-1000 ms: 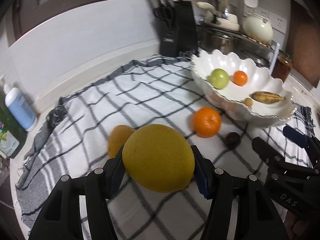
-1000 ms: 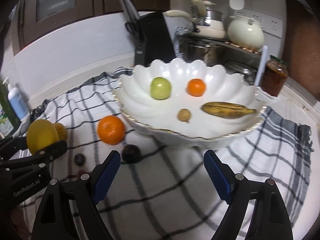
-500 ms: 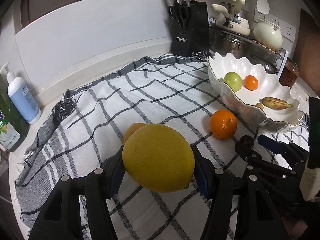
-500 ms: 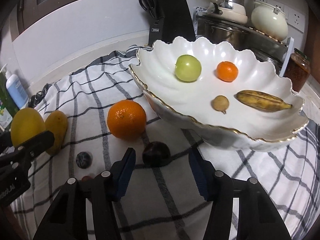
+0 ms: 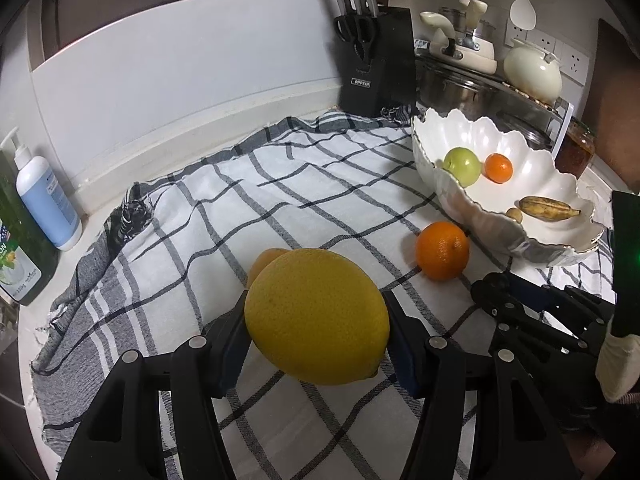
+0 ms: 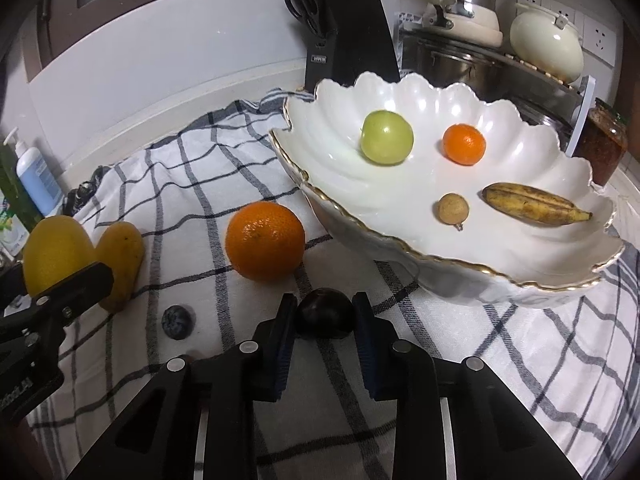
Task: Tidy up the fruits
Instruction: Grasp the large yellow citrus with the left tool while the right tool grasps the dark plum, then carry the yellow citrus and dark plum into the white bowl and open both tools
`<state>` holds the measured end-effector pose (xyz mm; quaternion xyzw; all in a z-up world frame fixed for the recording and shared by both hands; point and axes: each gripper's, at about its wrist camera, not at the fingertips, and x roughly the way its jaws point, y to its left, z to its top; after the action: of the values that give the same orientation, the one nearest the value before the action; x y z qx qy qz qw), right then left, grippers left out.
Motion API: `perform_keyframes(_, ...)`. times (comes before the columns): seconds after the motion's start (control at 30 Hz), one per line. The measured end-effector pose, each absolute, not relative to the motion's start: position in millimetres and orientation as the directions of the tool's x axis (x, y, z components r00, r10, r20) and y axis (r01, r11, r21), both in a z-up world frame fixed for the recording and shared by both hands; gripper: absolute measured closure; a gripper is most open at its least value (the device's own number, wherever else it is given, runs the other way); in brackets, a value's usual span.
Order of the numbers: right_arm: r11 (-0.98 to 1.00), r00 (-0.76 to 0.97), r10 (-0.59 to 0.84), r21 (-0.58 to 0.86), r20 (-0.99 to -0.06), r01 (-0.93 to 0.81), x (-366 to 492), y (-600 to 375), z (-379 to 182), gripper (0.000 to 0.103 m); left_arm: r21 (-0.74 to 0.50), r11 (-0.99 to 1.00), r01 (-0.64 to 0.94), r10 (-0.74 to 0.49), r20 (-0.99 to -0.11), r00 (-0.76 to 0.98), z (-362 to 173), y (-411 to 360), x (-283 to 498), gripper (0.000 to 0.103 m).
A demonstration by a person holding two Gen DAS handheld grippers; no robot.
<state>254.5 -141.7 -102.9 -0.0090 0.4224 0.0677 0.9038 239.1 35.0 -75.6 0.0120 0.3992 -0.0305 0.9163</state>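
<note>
The right gripper (image 6: 324, 316) has just been closing on the small, round, dark purple fruit (image 6: 325, 313), which lies on the black-and-white checked cloth (image 6: 192, 168) just in front of the scalloped white bowl with a gold rim (image 6: 460, 260); its 2 blue pads now flank the fruit's sides and seem to press on it. The left gripper (image 5: 316, 332) is clamped on the large yellow lemon-shaped fruit (image 5: 316, 316), held above the cloth's near edge.

The dark fruit looks light, smooth-skinned and probably soft, so a gentle squeeze across its widest part suits it; harder pressure may bruise it or pop it out forwards. The yellow fruit looks heavier and firm, with a dimpled rind that grips well, held across its middle.

Loose on the cloth: 1 large orange (image 6: 264, 240), 1 small blueberry (image 6: 175, 321).
</note>
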Motion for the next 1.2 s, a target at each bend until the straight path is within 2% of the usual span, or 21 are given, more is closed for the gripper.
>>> perform_keyframes(0.7,0.997,0.757,0.061,0.007,-0.651,-0.074,221.7,-183.4,-31.9,0.074,-0.003,0.985,0.174,-0.131,-0.672,0.729,-34.6,-8.8,231.8,0.043)
perform_keyframes(1.07,1.000,0.781,-0.006,-0.017,-0.625,-0.006,234.2,-226.4,-13.9,0.074,-0.033,0.959,0.282,-0.234,-0.654,0.719,-20.8,-53.9,261.4,0.043)
perform_keyframes(1.2,1.000,0.777,-0.025,-0.025,-0.629,0.011,241.7,-240.9,-13.9,0.074,-0.002,0.952,0.307,-0.232,-0.657,0.717,-22.4,-71.5,271.9,0.043)
